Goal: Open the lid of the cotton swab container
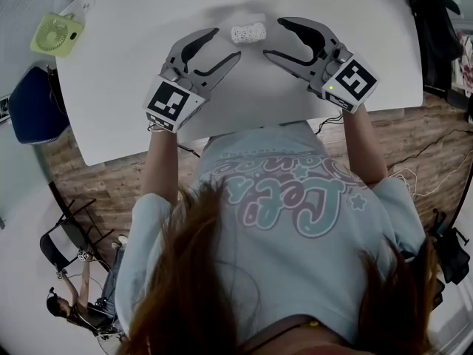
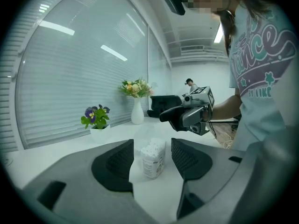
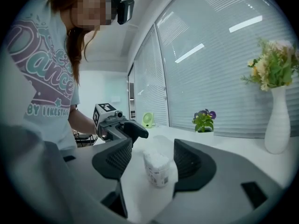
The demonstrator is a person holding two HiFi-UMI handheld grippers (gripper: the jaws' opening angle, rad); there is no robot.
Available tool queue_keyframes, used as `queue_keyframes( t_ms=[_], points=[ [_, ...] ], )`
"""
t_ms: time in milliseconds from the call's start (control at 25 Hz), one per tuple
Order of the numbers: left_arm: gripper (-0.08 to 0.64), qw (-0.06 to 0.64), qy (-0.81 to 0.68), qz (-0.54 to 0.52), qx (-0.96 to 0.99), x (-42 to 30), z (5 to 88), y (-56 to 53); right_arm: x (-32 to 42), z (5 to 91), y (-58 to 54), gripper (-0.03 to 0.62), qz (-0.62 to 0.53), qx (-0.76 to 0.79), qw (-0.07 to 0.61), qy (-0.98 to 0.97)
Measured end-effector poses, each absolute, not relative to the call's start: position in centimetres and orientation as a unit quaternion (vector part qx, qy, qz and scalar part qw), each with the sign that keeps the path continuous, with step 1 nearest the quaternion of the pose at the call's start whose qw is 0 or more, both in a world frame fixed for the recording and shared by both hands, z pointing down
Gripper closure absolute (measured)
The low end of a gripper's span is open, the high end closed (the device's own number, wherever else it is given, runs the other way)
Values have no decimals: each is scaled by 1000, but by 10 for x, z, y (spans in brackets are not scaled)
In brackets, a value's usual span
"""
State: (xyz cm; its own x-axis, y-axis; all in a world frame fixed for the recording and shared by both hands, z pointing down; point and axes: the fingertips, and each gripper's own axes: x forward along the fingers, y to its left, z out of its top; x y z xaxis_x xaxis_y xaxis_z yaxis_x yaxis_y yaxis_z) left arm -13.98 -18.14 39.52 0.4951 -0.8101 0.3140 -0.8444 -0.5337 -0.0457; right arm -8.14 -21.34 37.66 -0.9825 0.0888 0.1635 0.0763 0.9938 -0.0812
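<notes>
A small clear cotton swab container point(image 1: 248, 32) packed with white swabs stands on the white table point(image 1: 148, 87), between my two grippers. My left gripper point(image 1: 225, 44) is open just left of it and my right gripper point(image 1: 273, 37) is open just right of it; neither touches it. In the left gripper view the container point(image 2: 153, 158) stands a little beyond the spread pads of the left gripper point(image 2: 152, 154), with the right gripper point(image 2: 187, 116) behind it. In the right gripper view the container point(image 3: 158, 168) stands ahead of the right gripper point(image 3: 152, 161). Whether its lid is raised I cannot tell.
A green desk fan point(image 1: 58, 34) sits at the table's far left corner, with a blue chair point(image 1: 33, 102) beside the table. Along the window stand a potted purple flower point(image 2: 96, 118) and a white vase of flowers point(image 2: 137, 107). The table's near edge runs against the person's body.
</notes>
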Motion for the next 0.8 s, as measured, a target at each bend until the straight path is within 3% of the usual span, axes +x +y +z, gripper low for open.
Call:
queue_keyframes(
  t_ms=[480, 800],
  points=[
    [337, 22, -524, 85, 847, -132, 352, -169, -67, 347, -214, 328, 10, 16, 50, -999],
    [412, 20, -545, 65, 836, -134, 340, -166, -62, 338, -207, 399, 13, 25, 37, -999]
  ],
)
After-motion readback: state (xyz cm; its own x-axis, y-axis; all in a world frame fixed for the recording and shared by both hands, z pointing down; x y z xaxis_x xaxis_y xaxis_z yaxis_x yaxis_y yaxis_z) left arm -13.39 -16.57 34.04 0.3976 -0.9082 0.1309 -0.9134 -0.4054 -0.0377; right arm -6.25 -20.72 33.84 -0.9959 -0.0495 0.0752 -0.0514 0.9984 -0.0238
